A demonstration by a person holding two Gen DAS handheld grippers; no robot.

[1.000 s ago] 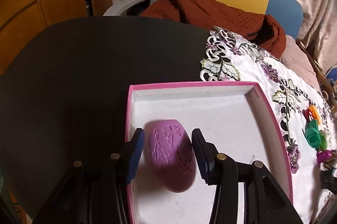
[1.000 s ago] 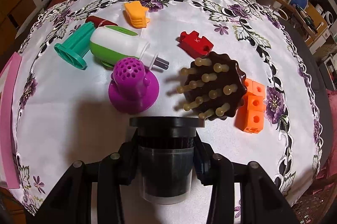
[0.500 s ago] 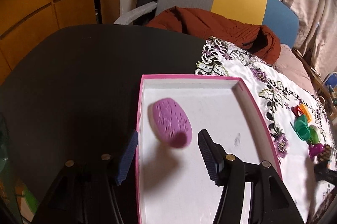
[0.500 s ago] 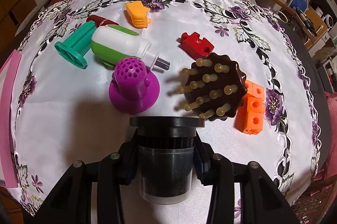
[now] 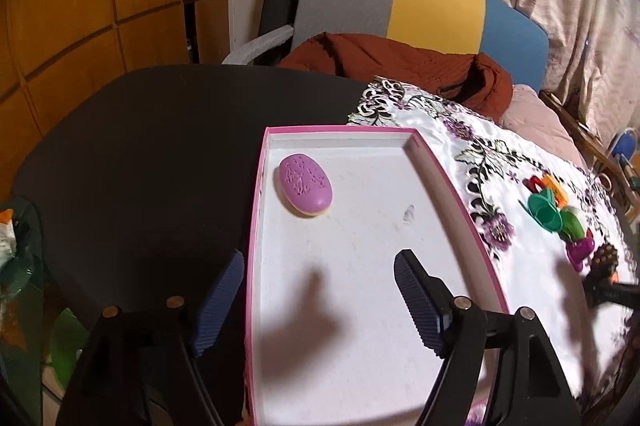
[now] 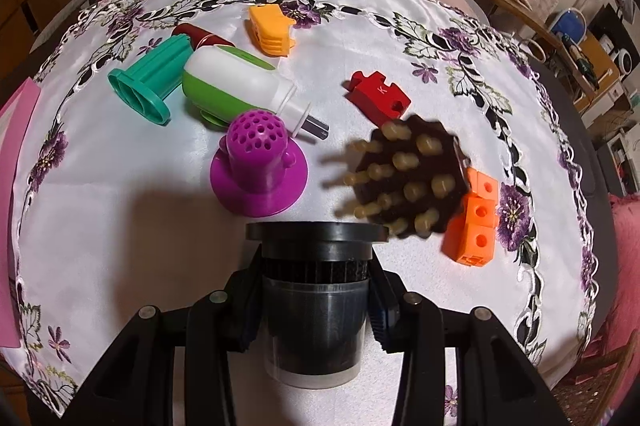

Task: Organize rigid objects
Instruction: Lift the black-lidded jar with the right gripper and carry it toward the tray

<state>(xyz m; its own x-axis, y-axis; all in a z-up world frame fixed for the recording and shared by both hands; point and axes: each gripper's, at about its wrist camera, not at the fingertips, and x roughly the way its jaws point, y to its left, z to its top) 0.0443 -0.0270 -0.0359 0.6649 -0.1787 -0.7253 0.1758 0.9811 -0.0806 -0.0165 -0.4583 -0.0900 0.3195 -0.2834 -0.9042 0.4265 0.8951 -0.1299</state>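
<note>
My left claw (image 5: 320,302) has let go of the purple oval soap (image 5: 306,184) and backed away; its jaws are opening with nothing between them. The soap lies in the upper left corner of the pink-rimmed white tray (image 5: 452,185), on the dark worktop (image 5: 160,145). My right claw (image 6: 314,300) has not moved: it grips a dark cylindrical cup (image 6: 316,310) at the bottom centre of the frame, above the flowered cloth (image 6: 120,246), near the purple perforated plug (image 6: 258,165) and the brown peg brush (image 6: 408,177).

purple soap (image 5: 305,184) released into tray (image 5: 452,181), left gripper (image 5: 320,300) opening, pulled back
</note>
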